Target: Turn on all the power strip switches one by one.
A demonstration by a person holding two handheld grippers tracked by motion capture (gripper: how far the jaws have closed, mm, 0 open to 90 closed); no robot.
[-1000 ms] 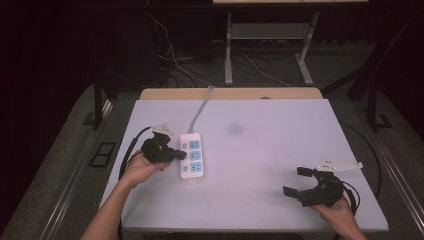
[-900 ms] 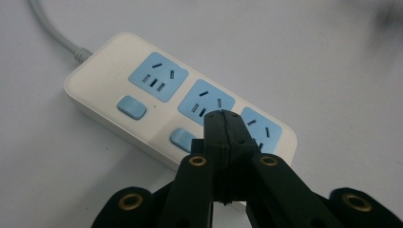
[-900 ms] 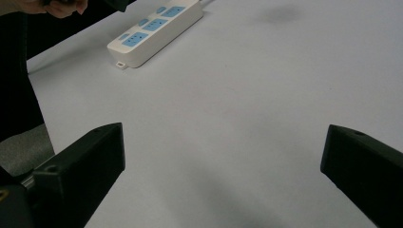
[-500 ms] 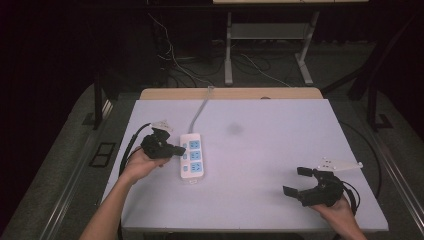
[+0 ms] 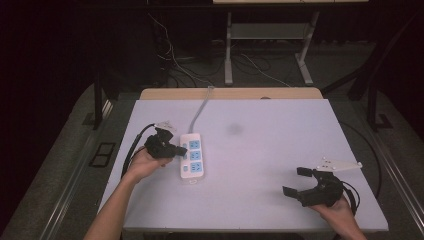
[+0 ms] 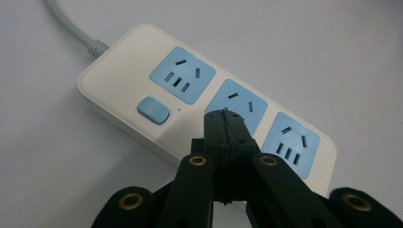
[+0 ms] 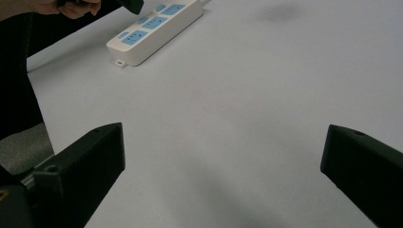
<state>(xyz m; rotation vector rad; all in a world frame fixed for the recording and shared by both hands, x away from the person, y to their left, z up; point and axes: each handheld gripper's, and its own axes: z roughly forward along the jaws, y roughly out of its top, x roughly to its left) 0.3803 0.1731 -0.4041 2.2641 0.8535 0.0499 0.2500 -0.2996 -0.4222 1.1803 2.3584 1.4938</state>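
Power strip lies flat on the left half of the tabletop, its grey cord running off the far edge, and your left gripper hangs just above it with both jaws pressed tight together, holding nothing. The tip sits between the blue switch and the middle socket, so my guess is you mean to press that switch. If so, shift the closed tip toward the cord end until it is squarely over the switch, then come straight down; a slanted push could slide the light strip across the smooth tabletop. Keep the jaws together so they act as one blunt finger. Your right gripper rests near the front right corner, well apart from the strip, jaws spread wide and empty; you could bring it over to steady the strip.

Whether the tip already touches the casing is hard to tell. The middle socket is partly covered by the jaws, and the switch position cannot be read.
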